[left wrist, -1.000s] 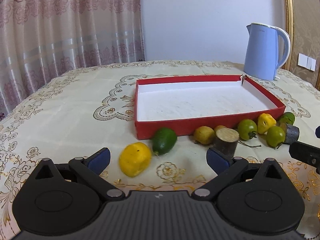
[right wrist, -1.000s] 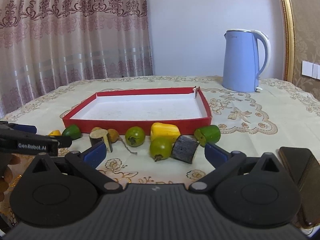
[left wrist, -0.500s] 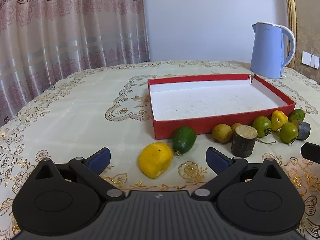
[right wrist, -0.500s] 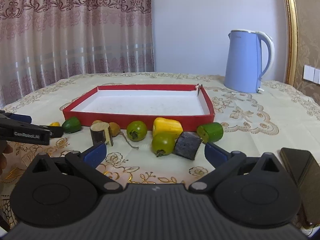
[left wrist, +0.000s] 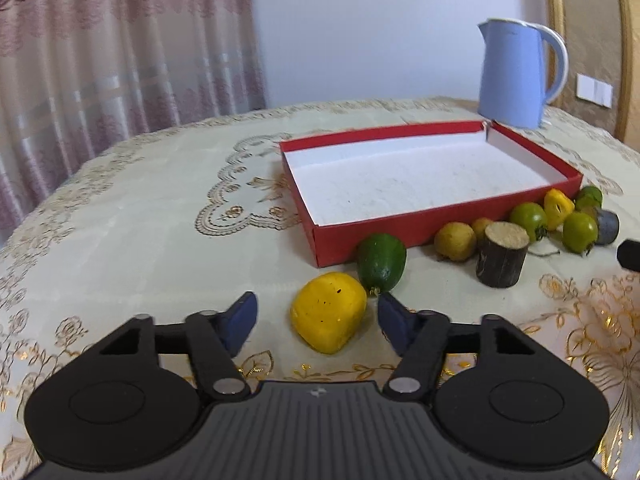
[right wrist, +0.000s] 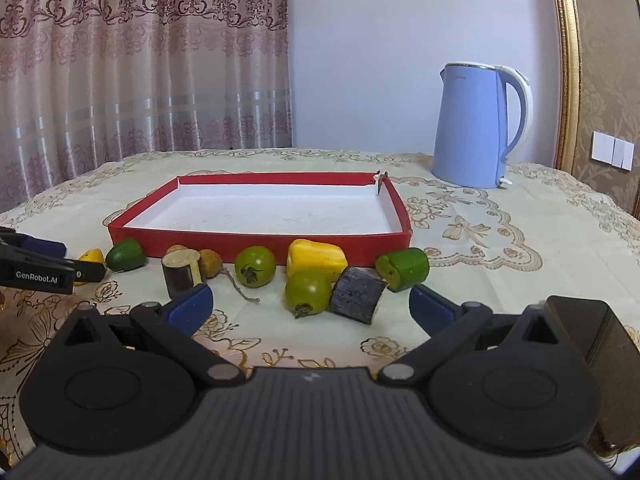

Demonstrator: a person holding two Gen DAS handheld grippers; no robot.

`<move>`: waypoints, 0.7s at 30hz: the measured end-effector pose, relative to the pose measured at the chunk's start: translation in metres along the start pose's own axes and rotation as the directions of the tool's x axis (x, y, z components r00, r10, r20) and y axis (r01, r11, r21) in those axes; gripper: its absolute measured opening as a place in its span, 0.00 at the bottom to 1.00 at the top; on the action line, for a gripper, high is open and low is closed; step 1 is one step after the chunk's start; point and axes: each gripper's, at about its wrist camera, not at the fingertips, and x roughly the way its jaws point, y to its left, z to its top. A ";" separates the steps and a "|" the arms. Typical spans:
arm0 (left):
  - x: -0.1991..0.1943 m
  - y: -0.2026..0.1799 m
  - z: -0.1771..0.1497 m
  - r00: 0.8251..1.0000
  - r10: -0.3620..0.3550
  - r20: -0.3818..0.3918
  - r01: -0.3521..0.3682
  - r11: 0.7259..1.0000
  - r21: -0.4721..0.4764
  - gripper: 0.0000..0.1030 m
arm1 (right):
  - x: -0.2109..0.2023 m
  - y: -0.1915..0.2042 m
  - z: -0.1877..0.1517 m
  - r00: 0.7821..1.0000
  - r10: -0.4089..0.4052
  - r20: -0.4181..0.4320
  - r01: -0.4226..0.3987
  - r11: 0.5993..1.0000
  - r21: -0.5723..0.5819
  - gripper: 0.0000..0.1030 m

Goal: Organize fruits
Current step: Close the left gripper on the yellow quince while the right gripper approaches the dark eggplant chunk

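Observation:
A yellow fruit (left wrist: 328, 312) lies on the tablecloth between the blue pads of my left gripper (left wrist: 318, 318). The jaws are closing; a thin gap still shows on each side of the fruit. A green fruit (left wrist: 382, 262) lies just beyond it, against the corner of the red box (left wrist: 400, 232), whose white inside holds nothing. My right gripper (right wrist: 310, 310) is open, low over the table. A green tomato (right wrist: 308, 292) and a dark block (right wrist: 356, 294) lie just ahead of its pads. The left gripper's fingers (right wrist: 36, 276) show at the far left, partly hiding the yellow fruit (right wrist: 90, 258).
Along the box front lie a wooden log piece (right wrist: 182, 272), a second green tomato (right wrist: 255, 266), a yellow chunk (right wrist: 316, 258) and a cut green piece (right wrist: 402, 268). A blue kettle (right wrist: 476, 128) stands at the back right. A dark flat object (right wrist: 588, 336) lies at the near right.
My left gripper has moved up to the yellow fruit, and its jaws have narrowed from wide open to just outside the fruit. The right gripper has stayed in place.

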 end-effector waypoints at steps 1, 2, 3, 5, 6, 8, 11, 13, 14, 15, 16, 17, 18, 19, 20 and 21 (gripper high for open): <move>0.002 0.001 0.001 1.000 -0.008 -0.006 0.008 1.000 0.006 0.55 | 0.000 0.000 0.000 1.000 0.002 0.002 -0.002 1.000 0.001 1.00; 0.004 0.003 0.001 1.000 -0.023 -0.009 0.023 1.000 0.011 0.54 | -0.001 0.000 0.000 1.000 0.005 0.007 -0.005 1.000 0.000 1.00; 0.005 0.004 0.002 0.999 -0.039 -0.009 0.039 0.999 0.014 0.54 | -0.001 0.000 -0.001 1.000 0.006 0.009 -0.006 1.000 -0.001 1.00; 0.007 0.004 0.003 0.998 -0.062 -0.012 0.062 0.998 0.023 0.54 | 0.000 0.001 0.000 1.000 0.005 0.008 -0.005 1.000 -0.005 1.00; 0.008 0.003 0.003 0.997 -0.070 -0.010 0.070 0.997 0.032 0.53 | 0.000 0.001 0.000 1.000 0.003 0.007 -0.003 1.000 -0.007 1.00; 0.008 0.000 0.004 0.997 -0.078 -0.009 0.079 0.996 0.048 0.50 | 0.000 0.002 0.000 1.000 0.001 0.004 -0.001 1.000 -0.009 1.00; 0.008 -0.003 0.004 0.997 -0.074 -0.015 0.075 0.996 0.055 0.48 | 0.001 0.003 0.000 1.000 -0.001 0.004 0.002 1.000 -0.009 1.00; 0.008 -0.002 0.003 0.997 -0.077 -0.018 0.078 0.996 0.045 0.47 | 0.000 0.003 0.000 1.000 -0.004 0.004 0.004 1.000 -0.010 1.00; 0.008 0.000 0.002 0.996 -0.082 -0.020 0.083 0.996 0.034 0.48 | 0.000 0.003 0.000 1.000 -0.004 0.004 0.004 1.000 -0.009 1.00; 0.009 0.002 0.002 0.996 -0.092 -0.023 0.092 0.996 0.019 0.48 | 0.001 0.002 0.000 1.000 -0.004 0.003 0.004 1.000 -0.007 1.00; 0.011 0.005 0.002 0.995 -0.101 -0.025 0.101 0.995 0.004 0.49 | 0.001 0.002 0.000 1.000 -0.002 0.001 0.002 1.000 -0.005 1.00; 0.011 0.007 0.003 0.994 -0.109 -0.025 0.108 0.994 -0.008 0.49 | 0.001 0.002 -0.001 1.000 0.002 -0.001 -0.002 1.000 -0.003 1.00; 0.012 0.008 0.003 0.994 -0.109 -0.025 0.109 0.994 -0.009 0.49 | 0.001 0.001 -0.001 1.000 0.006 -0.003 -0.006 1.000 0.000 1.00; 0.012 0.007 0.002 0.994 -0.106 -0.022 0.106 0.994 -0.005 0.49 | 0.001 0.001 -0.001 1.000 0.009 -0.005 -0.009 1.000 0.001 1.00; 0.012 0.006 0.002 0.995 -0.099 -0.019 0.099 0.995 0.001 0.49 | 0.002 0.001 -0.001 1.000 0.012 -0.007 -0.012 1.000 0.002 1.00; 0.011 0.004 0.001 0.996 -0.091 -0.016 0.092 0.996 0.007 0.47 | 0.002 0.001 -0.002 1.000 0.015 -0.011 -0.015 1.000 0.004 1.00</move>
